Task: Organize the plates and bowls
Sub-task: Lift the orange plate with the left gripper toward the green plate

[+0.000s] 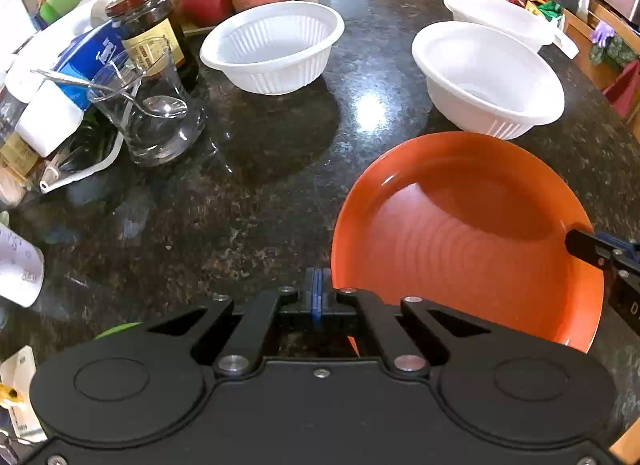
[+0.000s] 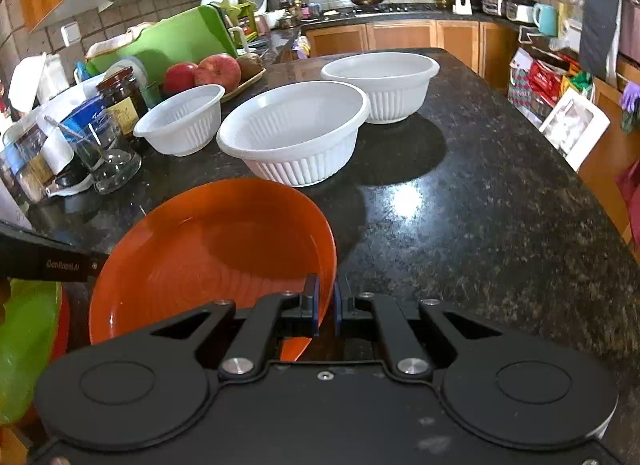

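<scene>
Both wrist cameras ride low and close over the dark counter [image 1: 260, 193], the left tipped steeply down and the right flatter (cabinets at twelve o'clock), sharing the orange plate [image 1: 460, 241] and three white bowls [image 2: 294, 131].

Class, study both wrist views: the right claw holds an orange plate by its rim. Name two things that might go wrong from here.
1. The right claw pinches only the orange plate's edge; the tilted plate might slip or swing down.
2. The nearest white bowl sits just beyond the plate; moving forward could knock it.
</scene>
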Available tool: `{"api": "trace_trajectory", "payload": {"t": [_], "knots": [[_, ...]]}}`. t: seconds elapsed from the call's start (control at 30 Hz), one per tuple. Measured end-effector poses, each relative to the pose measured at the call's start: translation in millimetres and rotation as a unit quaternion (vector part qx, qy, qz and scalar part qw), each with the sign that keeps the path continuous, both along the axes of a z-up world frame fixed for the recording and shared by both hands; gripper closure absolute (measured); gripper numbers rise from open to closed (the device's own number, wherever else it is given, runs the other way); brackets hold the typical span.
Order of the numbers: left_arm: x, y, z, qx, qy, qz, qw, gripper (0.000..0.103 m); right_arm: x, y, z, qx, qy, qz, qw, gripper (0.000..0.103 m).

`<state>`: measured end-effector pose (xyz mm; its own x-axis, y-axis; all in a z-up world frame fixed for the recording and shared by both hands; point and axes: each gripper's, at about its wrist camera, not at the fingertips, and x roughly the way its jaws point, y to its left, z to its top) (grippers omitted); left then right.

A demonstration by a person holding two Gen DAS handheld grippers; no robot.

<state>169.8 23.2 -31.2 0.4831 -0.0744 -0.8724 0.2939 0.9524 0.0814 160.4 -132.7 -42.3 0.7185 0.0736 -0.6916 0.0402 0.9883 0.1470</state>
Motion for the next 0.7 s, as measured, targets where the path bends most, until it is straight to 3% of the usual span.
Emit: {"api": "trace_trajectory", "payload": {"t": [0.53,0.7], "knots": [[-26.0,-0.4,9.2,-0.019,-0.034,0.023,0.999,0.103,3.4,-17.8,-0.8,0.004,-0.003,0.049,0.999,0.094],[-30.7,6.4,16.2,-0.037,-0.036,0.039,0.9979,0.091,5.9,-24.2,-1.1,0.014,-0.004,0.06,0.998,0.094]]}}
